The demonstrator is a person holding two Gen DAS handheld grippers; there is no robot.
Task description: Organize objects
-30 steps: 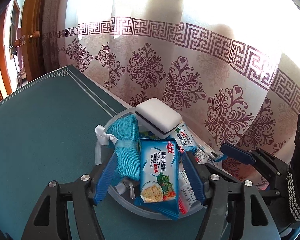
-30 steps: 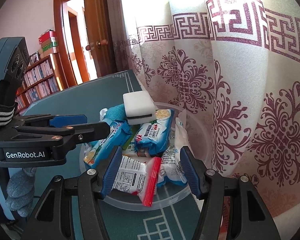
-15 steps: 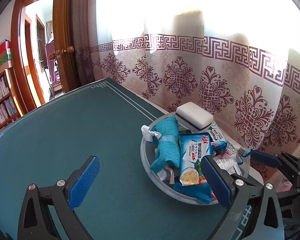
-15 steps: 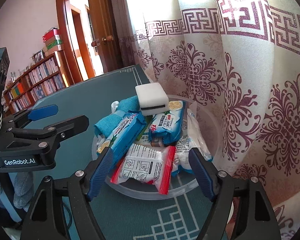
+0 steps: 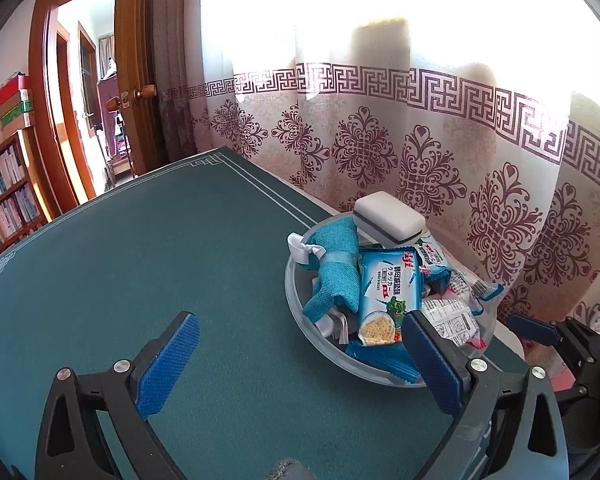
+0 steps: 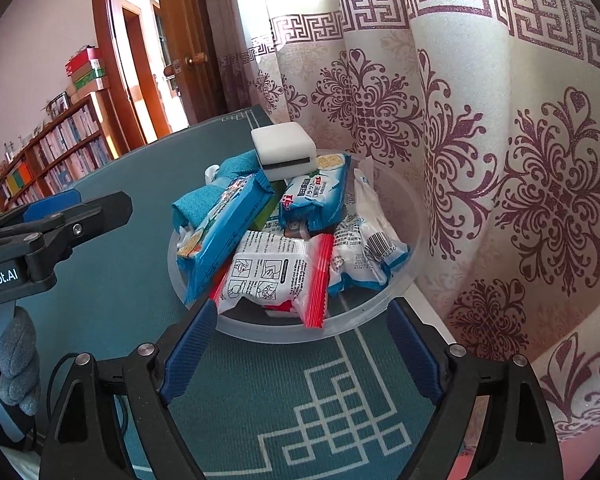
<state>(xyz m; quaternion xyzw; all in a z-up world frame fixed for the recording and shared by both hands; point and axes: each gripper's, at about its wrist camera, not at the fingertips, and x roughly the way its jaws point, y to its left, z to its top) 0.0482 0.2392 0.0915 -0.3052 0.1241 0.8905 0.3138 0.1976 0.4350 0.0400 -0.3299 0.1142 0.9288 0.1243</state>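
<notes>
A clear round bowl (image 5: 300,312) (image 6: 404,208) stands near the table's curtain-side edge. It holds a teal cloth (image 5: 338,268) (image 6: 204,200), a white sponge with a dark base (image 5: 388,222) (image 6: 284,152) on top, a blue cracker pack (image 5: 384,296) (image 6: 220,232), a white-and-red packet (image 6: 276,276) and other snack packs. My left gripper (image 5: 300,364) is open and empty, left of and short of the bowl. My right gripper (image 6: 296,348) is open and empty, just short of the bowl's near rim.
The green table cloth (image 5: 140,260) spreads to the left. A patterned curtain (image 5: 420,140) hangs right behind the bowl. An open wooden door (image 5: 136,80) and bookshelves (image 6: 52,148) lie beyond the table's far end.
My left gripper has opened wide, let go of the cracker pack into the bowl and drawn back to the left. My right gripper has drawn back a little from the bowl.
</notes>
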